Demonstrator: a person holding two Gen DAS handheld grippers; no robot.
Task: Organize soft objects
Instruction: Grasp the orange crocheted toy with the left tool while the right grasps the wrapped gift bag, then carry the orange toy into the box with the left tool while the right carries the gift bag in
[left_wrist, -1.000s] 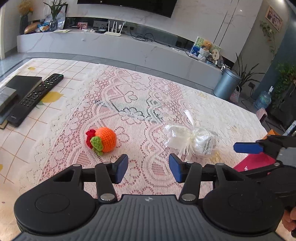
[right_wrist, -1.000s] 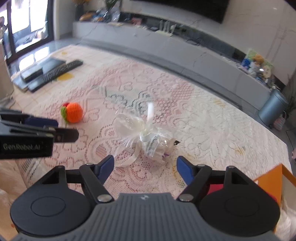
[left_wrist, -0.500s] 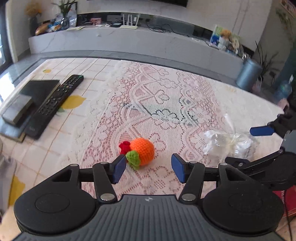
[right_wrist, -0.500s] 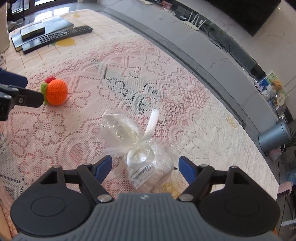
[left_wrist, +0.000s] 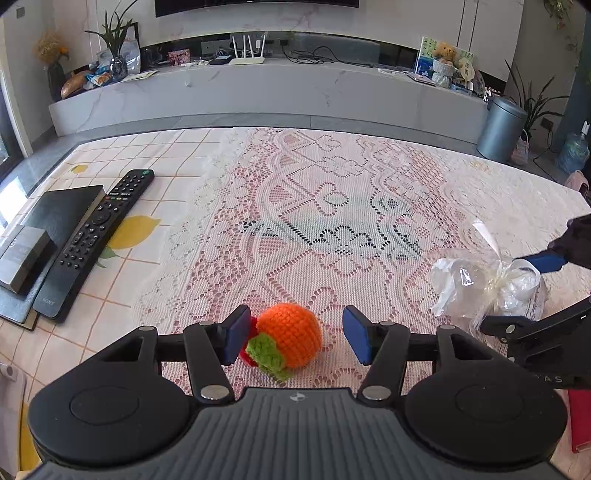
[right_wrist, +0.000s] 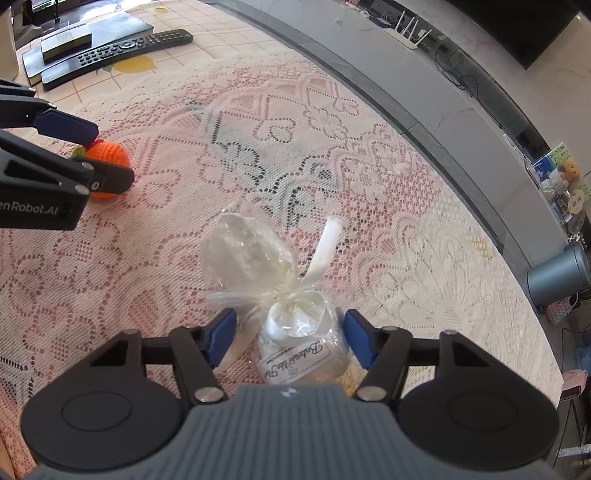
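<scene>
A crocheted orange (left_wrist: 291, 332) with a green leaf and a red bit lies on the lace tablecloth (left_wrist: 314, 221). My left gripper (left_wrist: 295, 339) stands open around it; the left pad is close to the leaf and a gap shows at the right pad. A clear cellophane bag (right_wrist: 255, 258) tied with a cream ribbon lies to the right. My right gripper (right_wrist: 289, 339) straddles its labelled lower part with the jaws closing. The right pad is at the wrap; a gap remains at the left pad. In the right wrist view the left gripper (right_wrist: 109, 157) brackets the orange (right_wrist: 114, 158).
At the left of the table lie a black remote (left_wrist: 96, 236), a black book (left_wrist: 55, 218) and a small grey box (left_wrist: 22, 254). A red flat item (left_wrist: 580, 421) sits at the right edge. A long grey ledge (left_wrist: 258, 92) runs beyond the table.
The left gripper slid left and down until the orange sat between its jaws. The right gripper came down over the bag and its jaws narrowed.
</scene>
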